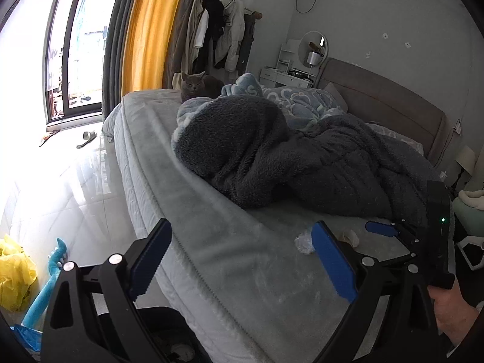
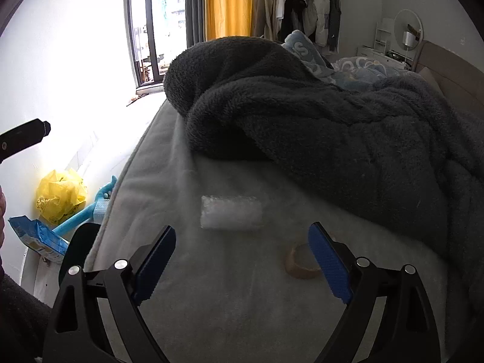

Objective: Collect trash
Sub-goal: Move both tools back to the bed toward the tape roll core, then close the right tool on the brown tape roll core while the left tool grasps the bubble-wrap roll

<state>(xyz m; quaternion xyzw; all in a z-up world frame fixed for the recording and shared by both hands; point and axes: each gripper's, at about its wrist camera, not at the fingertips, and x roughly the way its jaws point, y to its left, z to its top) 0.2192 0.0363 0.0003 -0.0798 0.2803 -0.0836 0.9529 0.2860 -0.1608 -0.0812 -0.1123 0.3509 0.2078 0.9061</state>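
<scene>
We hold our left tongs (image 1: 242,260) spread wide over the near edge of the grey bed (image 1: 211,227), gripping nothing. Our right tongs (image 2: 242,260) are also wide and empty, poised above the bed sheet. Just ahead of them lies a white crumpled rectangle of bubble-wrap plastic (image 2: 231,216), flat on the sheet and short of the dark grey fleece blanket (image 2: 332,127). A tan cardboard tape ring (image 2: 298,261) rests on the sheet just beside the right blue pad, partly hidden by it; we cannot tell whether they touch. In the left view the same plastic (image 1: 304,242) and ring (image 1: 351,237) sit between the two tongs. On the floor beside the bed lie a crumpled yellow plastic bag (image 2: 60,195), a blue packet (image 2: 39,237) and a light blue handled tool (image 2: 81,214). A grey cat (image 1: 196,86) sits at the bed's far corner.
</scene>
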